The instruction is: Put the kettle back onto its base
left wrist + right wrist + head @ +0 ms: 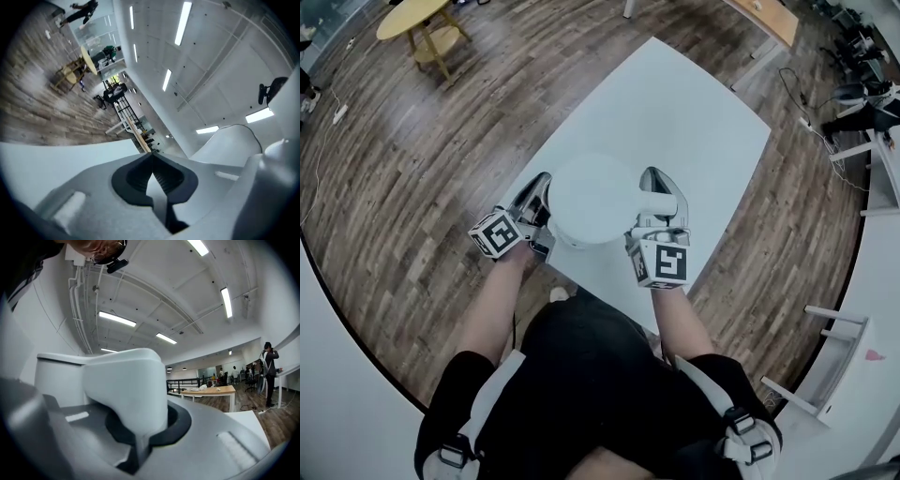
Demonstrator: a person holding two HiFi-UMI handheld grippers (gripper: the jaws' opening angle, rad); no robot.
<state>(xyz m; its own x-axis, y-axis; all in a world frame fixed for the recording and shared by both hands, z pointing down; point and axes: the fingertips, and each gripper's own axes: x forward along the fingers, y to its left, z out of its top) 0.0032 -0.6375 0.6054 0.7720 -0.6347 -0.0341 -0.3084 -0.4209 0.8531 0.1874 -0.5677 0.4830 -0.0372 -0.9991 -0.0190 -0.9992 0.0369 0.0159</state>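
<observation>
right claw [144, 430] is clamped on the handle [126, 390] of the white kettle [592, 200]; looking along its jaws, the thick white handle fills the space between the dark pads and rises out of them. from my head, this claw reaches in level from the near right, and its marker cube [661, 262] sits close to my body.

my left claw [151, 157] has its jaws drawn in until the tips meet, with only a narrow wedge of a gap lower down between the ribbed pads, and i see nothing gripped in it. it lies just beside the kettle's left flank, tilted over, its own marker cube [497, 232] at the near left. whether it touches the kettle wall, i cannot tell. along its jaws the kettle's pale body shows off to the right.

the kettle stands near the front edge of the white tabletop [694, 122], between my two claws, seen from straight above as a round white lid with the handle off to its right. its body covers whatever is under it, so i cannot tell whether it sits on a base.

around the tabletop is a wood plank floor [412, 141], with a small round yellow table [412, 17] far off at the upper left.
</observation>
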